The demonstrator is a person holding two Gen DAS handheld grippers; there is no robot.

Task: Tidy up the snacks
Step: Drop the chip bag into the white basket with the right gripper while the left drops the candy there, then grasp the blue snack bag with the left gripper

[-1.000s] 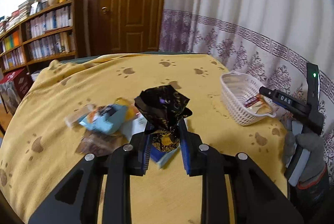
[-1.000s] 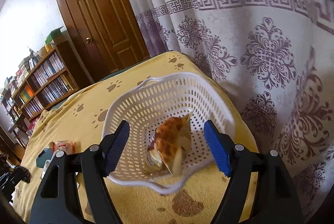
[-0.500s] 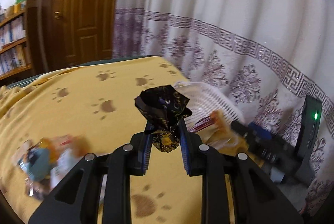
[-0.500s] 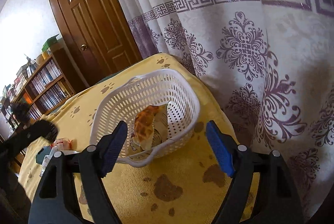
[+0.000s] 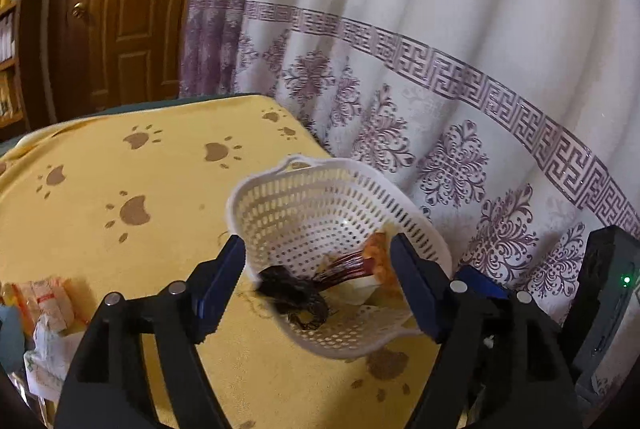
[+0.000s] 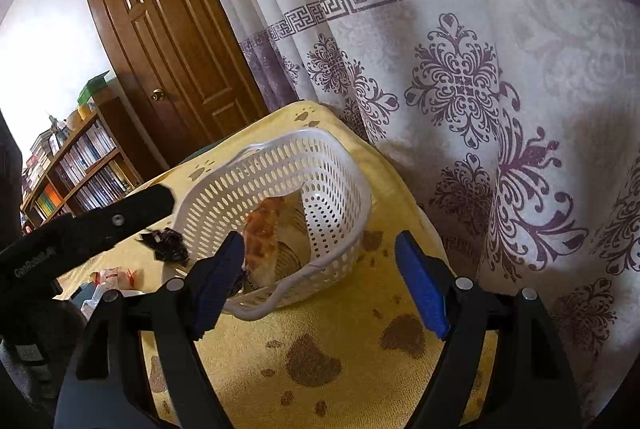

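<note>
Tools both hang spread and empty, left tool (image 5: 316,293) straddling the near rim of the white basket (image 5: 416,225) where the dark foil snack (image 5: 296,299) tumbles in, beside the orange packet (image 6: 262,233), right tool (image 6: 320,283) hovering clear.

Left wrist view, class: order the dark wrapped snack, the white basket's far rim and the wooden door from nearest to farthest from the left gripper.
1. Dark wrapped snack, just ahead of the left gripper.
2. White basket's far rim, beyond it.
3. Wooden door, across the room, upper left.
</note>
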